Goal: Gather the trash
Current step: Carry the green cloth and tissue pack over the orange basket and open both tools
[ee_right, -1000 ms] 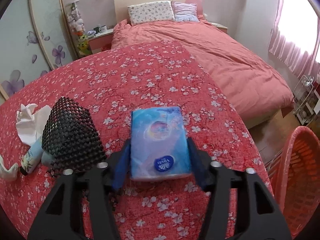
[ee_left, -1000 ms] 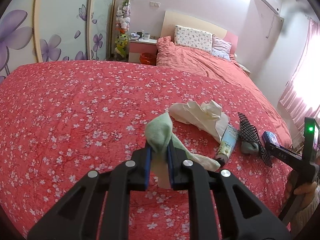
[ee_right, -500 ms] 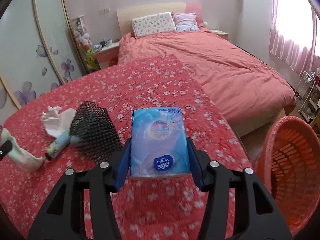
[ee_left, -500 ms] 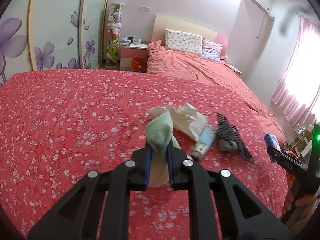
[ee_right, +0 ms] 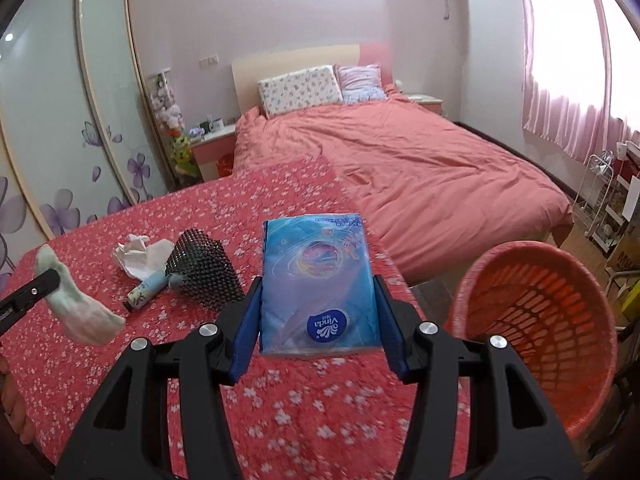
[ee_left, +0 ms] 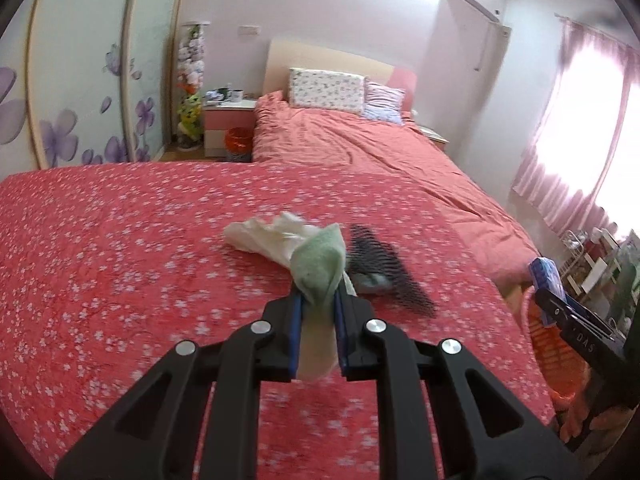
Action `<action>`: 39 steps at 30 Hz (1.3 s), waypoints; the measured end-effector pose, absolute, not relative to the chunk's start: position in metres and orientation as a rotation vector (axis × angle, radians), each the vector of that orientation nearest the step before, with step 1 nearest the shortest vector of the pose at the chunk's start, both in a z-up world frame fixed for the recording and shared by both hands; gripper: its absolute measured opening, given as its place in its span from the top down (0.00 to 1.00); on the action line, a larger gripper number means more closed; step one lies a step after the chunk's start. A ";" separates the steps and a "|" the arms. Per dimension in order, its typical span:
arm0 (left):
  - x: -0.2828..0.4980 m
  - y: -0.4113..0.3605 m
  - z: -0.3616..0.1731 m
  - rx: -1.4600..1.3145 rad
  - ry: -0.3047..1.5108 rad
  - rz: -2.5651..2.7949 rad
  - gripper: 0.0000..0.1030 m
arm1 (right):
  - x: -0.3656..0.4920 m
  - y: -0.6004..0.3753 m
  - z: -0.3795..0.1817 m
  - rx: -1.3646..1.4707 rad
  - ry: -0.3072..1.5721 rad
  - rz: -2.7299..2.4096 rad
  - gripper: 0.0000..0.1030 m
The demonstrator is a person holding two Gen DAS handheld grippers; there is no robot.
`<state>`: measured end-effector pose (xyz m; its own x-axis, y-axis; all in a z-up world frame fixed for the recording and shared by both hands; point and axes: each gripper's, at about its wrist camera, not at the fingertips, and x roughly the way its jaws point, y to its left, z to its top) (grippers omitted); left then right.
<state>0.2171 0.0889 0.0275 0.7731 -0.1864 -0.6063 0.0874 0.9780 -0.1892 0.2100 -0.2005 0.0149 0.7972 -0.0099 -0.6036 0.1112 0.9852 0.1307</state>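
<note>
Both hands swung toward the orange basket (ee_right: 536,320): right hand-held gripper (ee_right: 318,312) clamps the tissue pack (ee_right: 318,280), left hand-held gripper (ee_left: 318,312) pinches the green sock (ee_left: 320,268).

- Salmon-covered bed (ee_right: 420,168), the landmark, at the room's far side.
- Floral pillow (ee_right: 300,89) at its head, striped pillow (ee_right: 360,80) just beside.
- Pink nightstand (ee_right: 212,146) left of its head.
- Flowered wardrobe doors (ee_right: 80,120) farther left.
- Pink curtains (ee_right: 568,80) to its right.
</note>
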 end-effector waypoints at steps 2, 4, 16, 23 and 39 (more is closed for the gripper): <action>0.213 0.072 0.032 -0.145 0.666 -0.183 0.86 | 0.201 -0.206 0.019 0.164 0.627 -0.077 0.49; 0.211 0.059 0.034 -0.139 0.662 -0.208 0.86 | 0.193 -0.212 0.022 0.168 0.611 -0.089 0.49; 0.198 -0.047 0.038 -0.102 0.674 -0.412 0.86 | 0.155 -0.257 0.023 0.209 0.538 -0.199 0.49; 0.193 -0.115 0.035 -0.081 0.693 -0.542 0.86 | 0.142 -0.295 0.021 0.246 0.508 -0.276 0.49; 0.199 -0.236 0.013 -0.032 0.748 -0.726 0.86 | 0.128 -0.365 -0.005 0.358 0.500 -0.379 0.49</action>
